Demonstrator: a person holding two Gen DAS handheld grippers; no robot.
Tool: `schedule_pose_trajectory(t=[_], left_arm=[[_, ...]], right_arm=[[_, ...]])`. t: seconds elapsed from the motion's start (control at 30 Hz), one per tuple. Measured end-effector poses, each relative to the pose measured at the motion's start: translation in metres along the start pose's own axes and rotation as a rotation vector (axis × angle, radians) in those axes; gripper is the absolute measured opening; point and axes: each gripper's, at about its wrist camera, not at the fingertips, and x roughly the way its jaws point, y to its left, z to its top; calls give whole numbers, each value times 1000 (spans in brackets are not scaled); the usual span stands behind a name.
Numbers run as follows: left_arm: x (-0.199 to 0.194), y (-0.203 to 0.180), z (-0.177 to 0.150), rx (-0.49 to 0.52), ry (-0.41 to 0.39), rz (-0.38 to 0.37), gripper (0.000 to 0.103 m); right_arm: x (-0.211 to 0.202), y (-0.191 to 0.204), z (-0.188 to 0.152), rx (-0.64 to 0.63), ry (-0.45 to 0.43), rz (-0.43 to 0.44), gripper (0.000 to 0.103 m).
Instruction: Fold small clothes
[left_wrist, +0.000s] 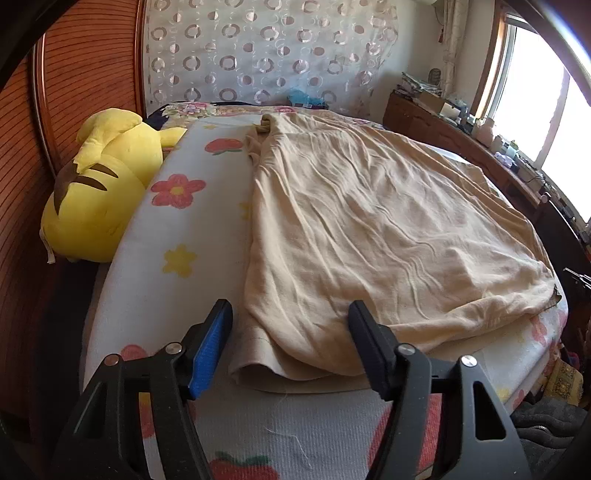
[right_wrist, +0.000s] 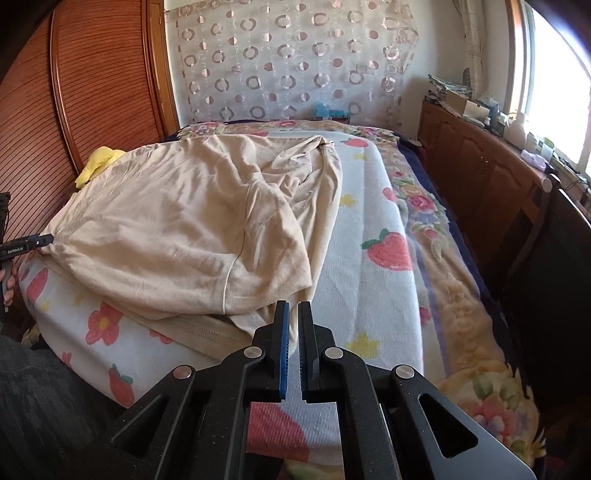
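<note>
A home bedroom is shown. A bed (right_wrist: 388, 236) covered by a flower-and-strawberry blanket (left_wrist: 177, 221) is seen ahead of the tools, with a yellow plush toy (left_wrist: 99, 192) lying to the left. A ring-patterned sheer curtain (left_wrist: 266, 51) is hung beyond it, and a cluttered wooden cabinet (right_wrist: 480, 173) is set under a sunlit window (left_wrist: 546, 110) on the right.

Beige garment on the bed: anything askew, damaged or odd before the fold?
No damage shows. The beige garment lies rumpled, not flat: its near hem is doubled under, with a lower layer poking out. The right gripper is shut at that corner; whether it pinches cloth is unclear. The left gripper is open.
</note>
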Motion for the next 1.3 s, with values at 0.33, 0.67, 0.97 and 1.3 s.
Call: schedule_pose_trajectory(t=[0.33,0.67,0.97,1.3], left_arm=[[-16,-45,28,101,-60,-135,6],[-20,-162,93,314,-116,-330,6],[-16,-252,129,441,-119,-457,6],[-24,-299,118,491,-66,-541,25]], right_arm=[[-6,11,6,-4,-58,-10,6],[1,17,9,8,-91,8,6],[0,10,6,11,-101,6,6],[-2,10,2,17,-123,10,6]])
